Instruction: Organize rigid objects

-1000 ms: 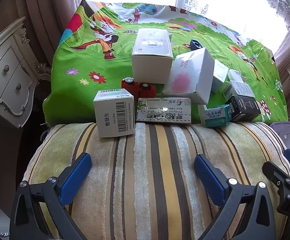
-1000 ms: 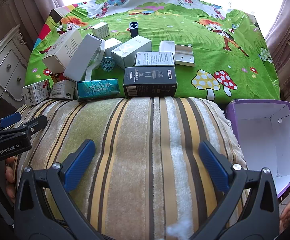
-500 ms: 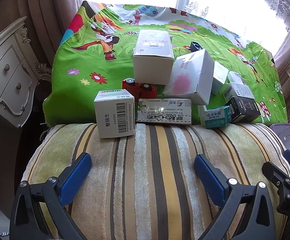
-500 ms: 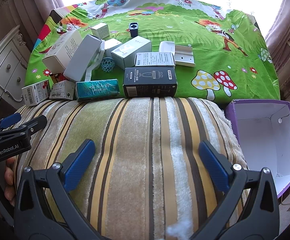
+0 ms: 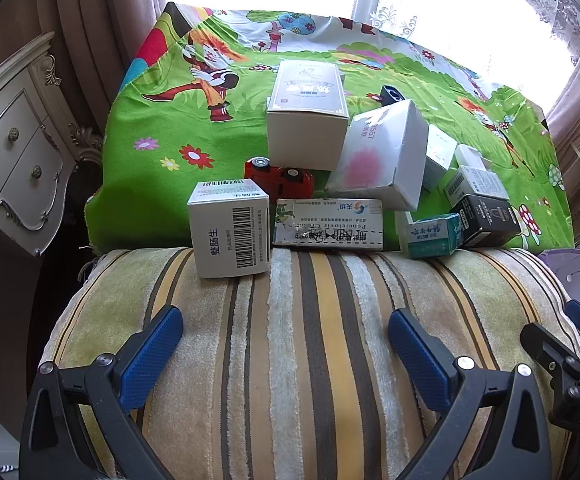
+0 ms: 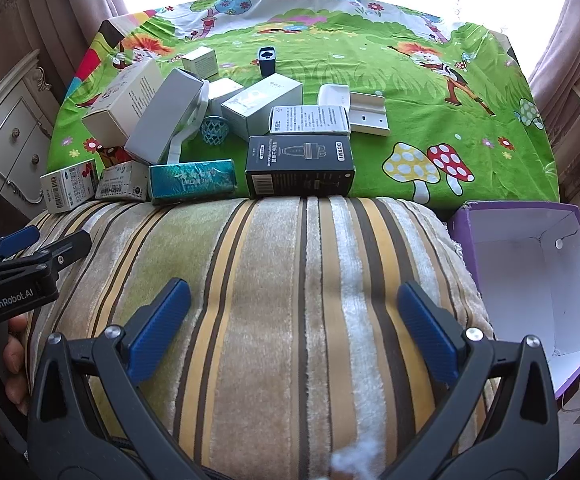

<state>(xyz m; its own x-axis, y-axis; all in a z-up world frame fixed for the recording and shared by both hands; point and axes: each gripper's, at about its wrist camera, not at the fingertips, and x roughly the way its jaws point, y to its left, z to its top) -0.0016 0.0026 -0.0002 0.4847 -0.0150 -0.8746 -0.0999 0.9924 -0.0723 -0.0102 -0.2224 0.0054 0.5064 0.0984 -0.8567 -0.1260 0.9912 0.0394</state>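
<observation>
The red toy car [image 5: 286, 182] is mostly buried behind the barcode box [image 5: 232, 234] and the big white box [image 5: 307, 128], so only its top and a wheel show. The purple box [image 6: 529, 276] gets chopped by the right edge in the right wrist view (just a sliver in the left one). Small print on the black carton [image 6: 299, 164] is too tiny to read. The window is blown out white.

On the green cartoon-print cloth [image 6: 409, 92] lie about a dozen small cardboard cartons, mostly white, with one black carton [image 6: 299, 166] and one teal carton [image 6: 192, 178] in the near row. There is one red toy car [image 5: 280, 180], one small teal lattice basket [image 6: 214, 130] and one small dark upright cap-like piece [image 6: 268, 60] at the far side. One open purple cardboard box with a white inside [image 6: 529, 280] stands near right.
</observation>
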